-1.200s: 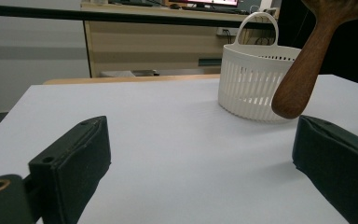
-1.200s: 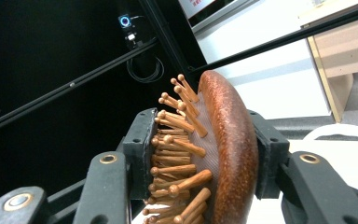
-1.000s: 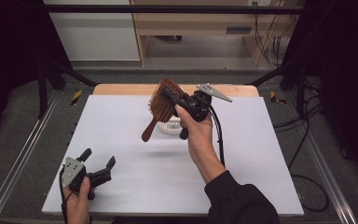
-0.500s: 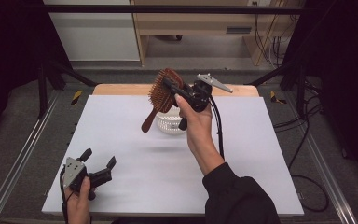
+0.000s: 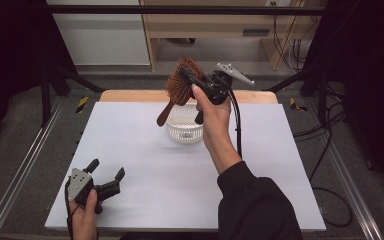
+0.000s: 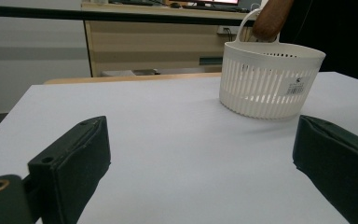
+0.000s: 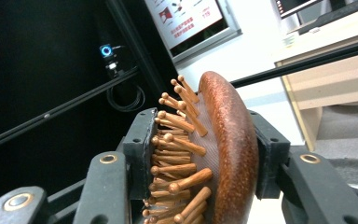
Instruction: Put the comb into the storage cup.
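A brown wooden hairbrush [image 5: 178,85] hangs in the air above the far middle of the table, its handle pointing down and left. My right gripper [image 5: 190,79] is shut on the brush head; in the right gripper view the jaws clamp the wooden hairbrush [image 7: 223,154] from both sides, pegs to the left. A white slatted basket [image 5: 184,129] stands on the white table [image 5: 145,165] just below the brush. My left gripper [image 5: 106,175] rests open at the near left corner, with nothing between its jaws. The basket [image 6: 268,77] shows ahead of it to the right.
A wooden strip [image 5: 130,95] runs along the table's far edge. Metal rails [image 5: 25,165] flank the table on both sides. A black cable [image 5: 236,125] trails from the right gripper past the forearm. A wooden bench [image 5: 205,25] stands beyond the table.
My right gripper has lifted the hairbrush higher and slightly farther back, uncovering the white basket beneath it. The left gripper has stayed put.
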A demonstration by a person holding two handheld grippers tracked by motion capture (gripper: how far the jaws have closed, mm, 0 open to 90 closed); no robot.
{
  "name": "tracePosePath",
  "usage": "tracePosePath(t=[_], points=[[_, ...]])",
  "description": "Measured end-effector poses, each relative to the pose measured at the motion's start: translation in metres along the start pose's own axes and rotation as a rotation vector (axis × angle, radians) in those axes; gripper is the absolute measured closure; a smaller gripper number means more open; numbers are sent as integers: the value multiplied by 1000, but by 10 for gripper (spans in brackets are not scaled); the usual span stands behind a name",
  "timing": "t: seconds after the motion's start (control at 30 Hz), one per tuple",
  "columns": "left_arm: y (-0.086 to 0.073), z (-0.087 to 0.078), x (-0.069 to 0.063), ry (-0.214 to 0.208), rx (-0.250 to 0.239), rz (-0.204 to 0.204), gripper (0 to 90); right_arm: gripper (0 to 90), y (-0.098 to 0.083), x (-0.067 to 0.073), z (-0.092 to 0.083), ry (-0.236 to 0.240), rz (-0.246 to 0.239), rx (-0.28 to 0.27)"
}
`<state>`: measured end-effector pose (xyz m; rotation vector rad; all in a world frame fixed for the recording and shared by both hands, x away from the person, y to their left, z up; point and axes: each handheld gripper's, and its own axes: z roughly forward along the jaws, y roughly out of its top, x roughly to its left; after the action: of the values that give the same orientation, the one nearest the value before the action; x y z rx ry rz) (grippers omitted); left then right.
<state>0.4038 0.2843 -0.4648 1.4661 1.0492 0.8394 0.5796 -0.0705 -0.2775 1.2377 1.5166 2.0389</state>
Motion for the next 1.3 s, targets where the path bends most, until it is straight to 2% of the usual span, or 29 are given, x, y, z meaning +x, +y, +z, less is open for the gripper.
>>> tracePosePath(t=[0.13,0.4,0.8,1.3], points=[[0,0,0,1,0,-3,43,511,4,-6,2,-14,34,-30],[0,0,1,0,0,-5,43,510,11,-13,8,-58,13,-40],[0,-1,4,18,-15,-12,14,510,13,-15,8,-68,-2,-46],[0,-1,4,10,-12,-9,14,508,12,-19,7,-76,-7,-45]])
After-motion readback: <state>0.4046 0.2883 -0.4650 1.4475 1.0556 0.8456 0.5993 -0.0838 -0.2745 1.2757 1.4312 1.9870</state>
